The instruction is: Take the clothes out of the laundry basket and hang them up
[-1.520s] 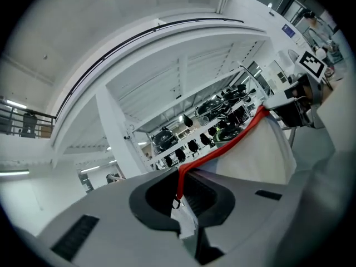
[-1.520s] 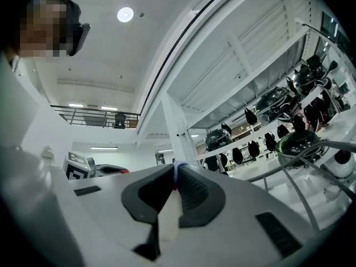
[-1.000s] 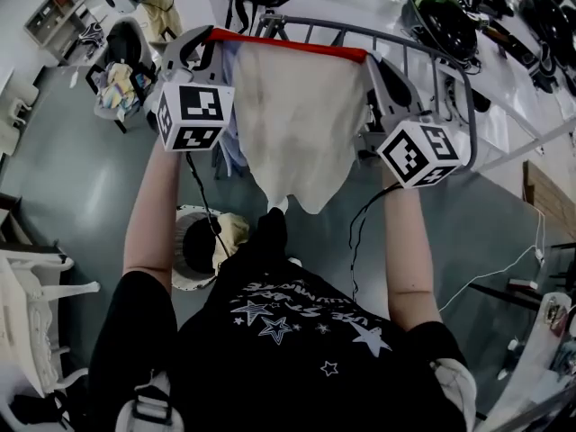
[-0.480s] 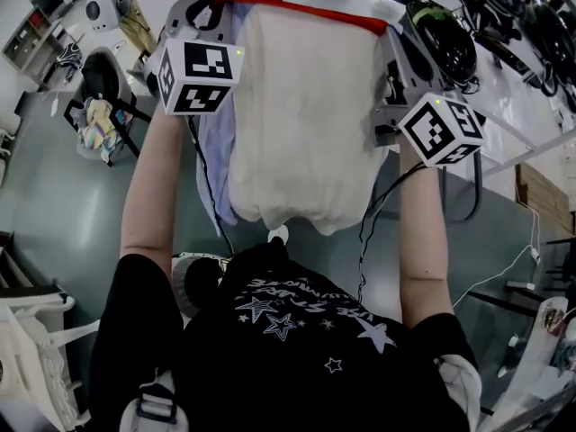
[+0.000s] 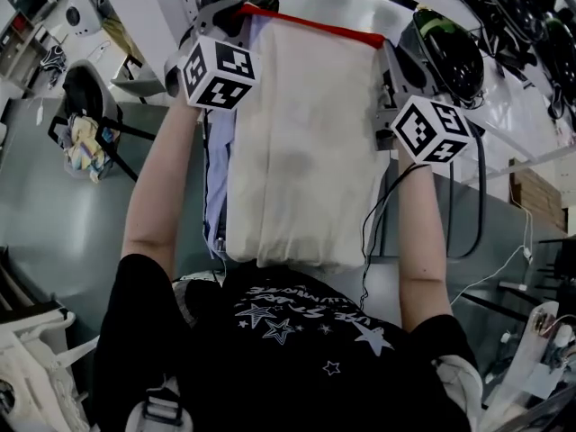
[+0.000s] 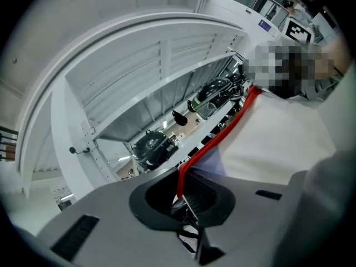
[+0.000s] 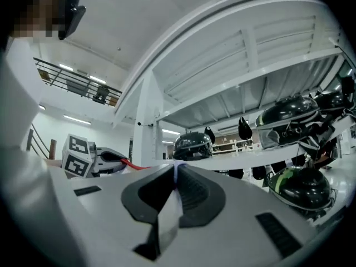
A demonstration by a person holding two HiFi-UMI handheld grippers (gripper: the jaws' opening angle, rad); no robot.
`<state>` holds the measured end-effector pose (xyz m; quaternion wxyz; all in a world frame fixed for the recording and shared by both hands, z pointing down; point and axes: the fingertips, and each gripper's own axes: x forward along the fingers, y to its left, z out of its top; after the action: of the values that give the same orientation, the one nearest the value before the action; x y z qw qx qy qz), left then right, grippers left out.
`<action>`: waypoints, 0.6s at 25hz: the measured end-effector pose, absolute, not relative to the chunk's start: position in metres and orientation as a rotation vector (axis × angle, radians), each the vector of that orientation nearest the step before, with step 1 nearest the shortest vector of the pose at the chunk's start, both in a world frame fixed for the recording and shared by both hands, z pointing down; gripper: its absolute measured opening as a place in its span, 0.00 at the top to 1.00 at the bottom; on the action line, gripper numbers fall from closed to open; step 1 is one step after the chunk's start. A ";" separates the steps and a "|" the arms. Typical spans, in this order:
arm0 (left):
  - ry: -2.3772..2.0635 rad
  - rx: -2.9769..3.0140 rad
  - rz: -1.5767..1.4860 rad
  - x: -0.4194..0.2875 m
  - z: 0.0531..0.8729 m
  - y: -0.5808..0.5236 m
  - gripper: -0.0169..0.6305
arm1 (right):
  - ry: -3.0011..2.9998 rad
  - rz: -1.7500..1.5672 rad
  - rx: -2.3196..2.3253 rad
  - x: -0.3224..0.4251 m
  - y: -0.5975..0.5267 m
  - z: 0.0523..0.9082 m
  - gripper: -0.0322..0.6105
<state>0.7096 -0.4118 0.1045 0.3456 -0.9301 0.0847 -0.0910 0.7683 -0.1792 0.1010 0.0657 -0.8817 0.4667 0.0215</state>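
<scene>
The left claw [image 5: 232, 9] sits at the upper left of the head view. Its jaws are closed tight on the end of a red hanger [image 5: 310, 23], and the left gripper view shows the red bar coming straight out from between them. The bar runs across the top of the frame to the right claw [image 5: 387, 50] at the upper right. In the right gripper view that claw's jaws are together too, pinched on a thin white edge of the cream cloth [image 5: 301, 151]. The cloth hangs from the hanger, spread flat between the two claws. It falls down the middle of the frame as far as the person's black shirt [image 5: 297, 331]. A pale blue shirt [image 5: 216, 160] shows along the cloth's left edge, below the left claw. Dark helmets [image 5: 447, 36] lie on a white shelf at the upper right, beyond the hanger. A heap of clothes [image 5: 81, 142] sits at the left edge, well apart from both claws.
</scene>
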 end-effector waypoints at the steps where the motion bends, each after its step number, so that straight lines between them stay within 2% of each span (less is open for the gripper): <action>1: 0.200 -2.416 -0.269 0.720 0.118 -0.416 0.92 | 1.403 0.026 -2.673 0.778 -0.184 0.112 0.91; 10: 0.045 -2.439 -0.509 0.779 0.229 -0.440 0.91 | 1.384 -0.307 -2.781 0.831 -0.216 0.210 0.91; 15: -0.009 -2.435 -0.632 0.793 0.281 -0.445 0.81 | 1.372 -0.507 -2.813 0.845 -0.223 0.258 0.91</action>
<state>0.7930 -0.4450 0.2808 0.3081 -0.9208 -0.0032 -0.2390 0.8450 -0.2226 0.2579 -0.0147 -0.8871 0.4327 -0.1600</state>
